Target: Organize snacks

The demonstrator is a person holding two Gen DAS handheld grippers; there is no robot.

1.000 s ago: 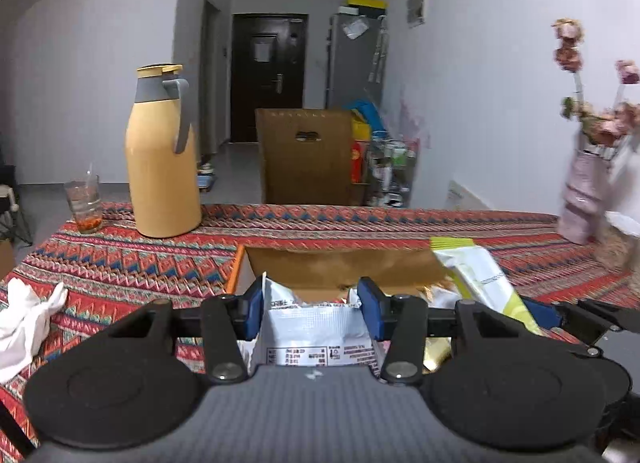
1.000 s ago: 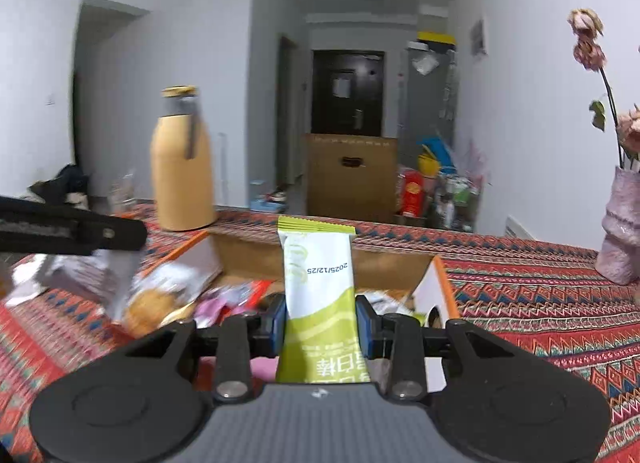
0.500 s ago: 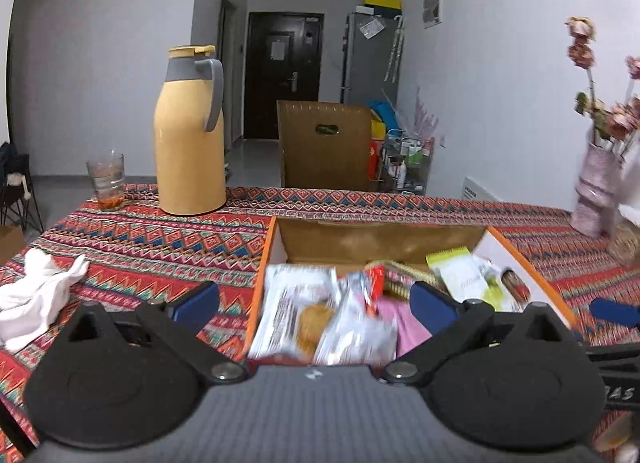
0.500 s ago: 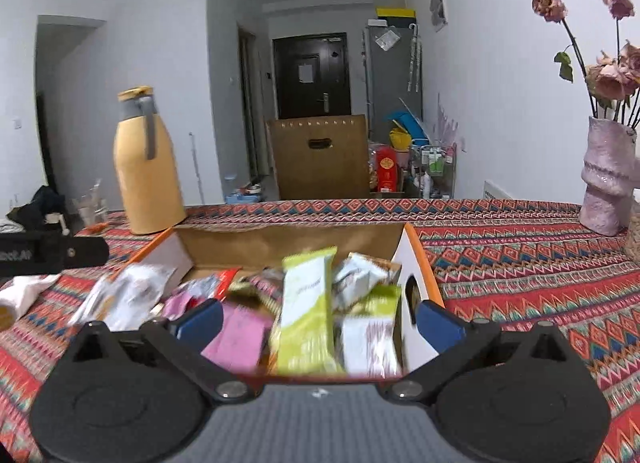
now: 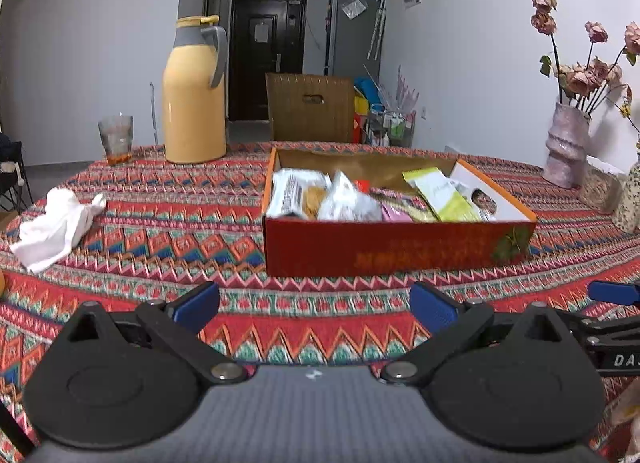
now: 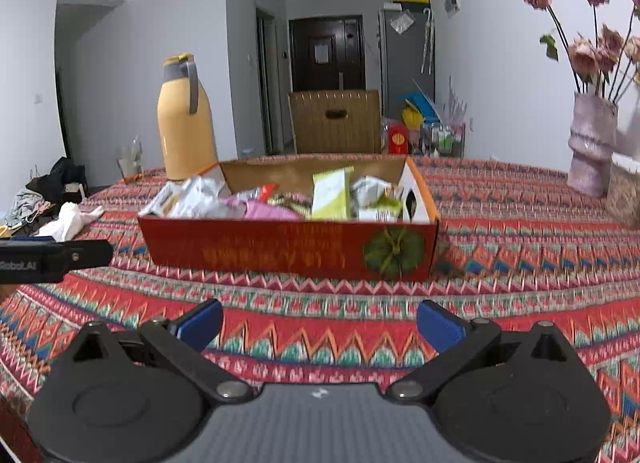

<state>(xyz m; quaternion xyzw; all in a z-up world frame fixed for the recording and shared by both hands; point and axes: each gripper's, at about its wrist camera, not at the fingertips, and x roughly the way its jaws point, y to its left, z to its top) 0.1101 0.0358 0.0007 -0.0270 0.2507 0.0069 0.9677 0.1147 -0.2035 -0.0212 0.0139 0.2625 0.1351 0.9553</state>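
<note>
Several snack packets (image 5: pixel 344 199) lie in a red box (image 5: pixel 396 249) on the tabletop (image 5: pixel 168 223), the box's long side running left to right across both views. A green packet (image 6: pixel 331 194) leans upright in it, long axis near vertical. The left gripper (image 5: pixel 315 305) and the right gripper (image 6: pixel 320 323) are both held low and level before the box, well apart from it, fingers (image 6: pixel 200 321) spread wide with nothing between them. Packets at the bottom are covered by others. A yellow jug (image 5: pixel 195 95) stands behind.
</note>
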